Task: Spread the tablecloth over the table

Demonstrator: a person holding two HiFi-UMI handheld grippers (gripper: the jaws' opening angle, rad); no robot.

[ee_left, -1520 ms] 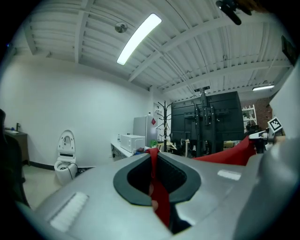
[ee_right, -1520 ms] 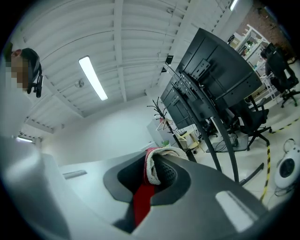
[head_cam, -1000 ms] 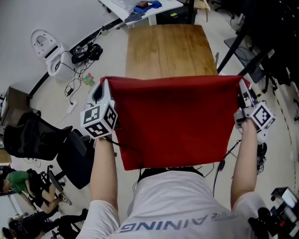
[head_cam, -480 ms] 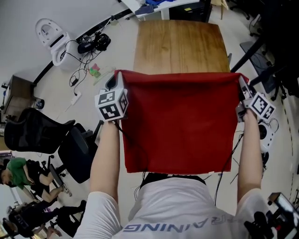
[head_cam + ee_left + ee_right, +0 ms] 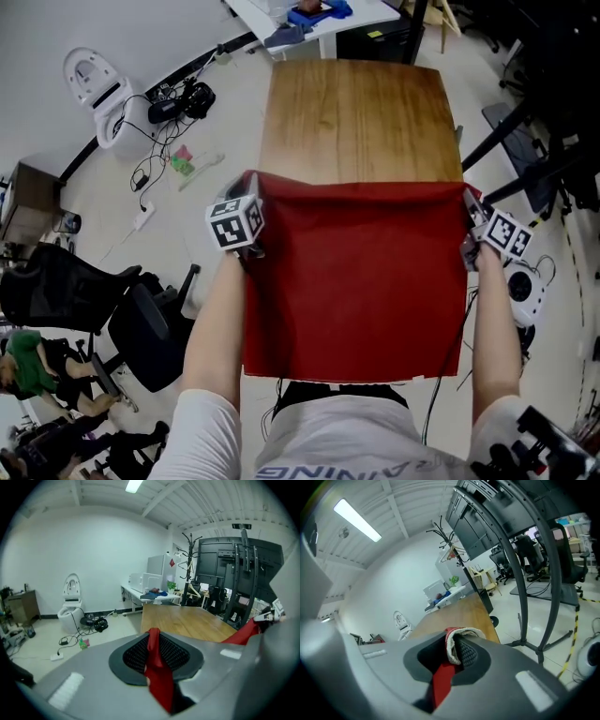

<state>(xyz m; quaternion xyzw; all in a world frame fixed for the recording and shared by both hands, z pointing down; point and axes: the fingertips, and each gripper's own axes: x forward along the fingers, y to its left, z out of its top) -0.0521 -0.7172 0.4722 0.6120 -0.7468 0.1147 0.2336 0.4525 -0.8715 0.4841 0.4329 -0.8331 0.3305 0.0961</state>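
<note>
A red tablecloth (image 5: 356, 272) hangs stretched between my two grippers, its top edge across the near part of the wooden table (image 5: 356, 112). My left gripper (image 5: 251, 183) has the cloth's left corner (image 5: 157, 667) between its jaws. Those jaws have just been opening a little, with the cloth still caught between them. My right gripper (image 5: 467, 199) is shut on the right corner (image 5: 443, 679), whose white hem is folded over the pad. The bare tabletop (image 5: 187, 620) stretches away past the left jaws. The cloth's lower edge hangs in front of my body.
A white toilet (image 5: 94, 89) and tangled cables (image 5: 173, 98) lie on the floor left of the table. Black office chairs (image 5: 141, 319) stand at my left. A white desk (image 5: 319, 19) is beyond the table. Black stands (image 5: 525, 141) and a round white device (image 5: 520, 286) are at right.
Both grippers have come down and forward with the cloth. Its top edge now sits lower, over the table's near part, and the cloth looks less raised.
</note>
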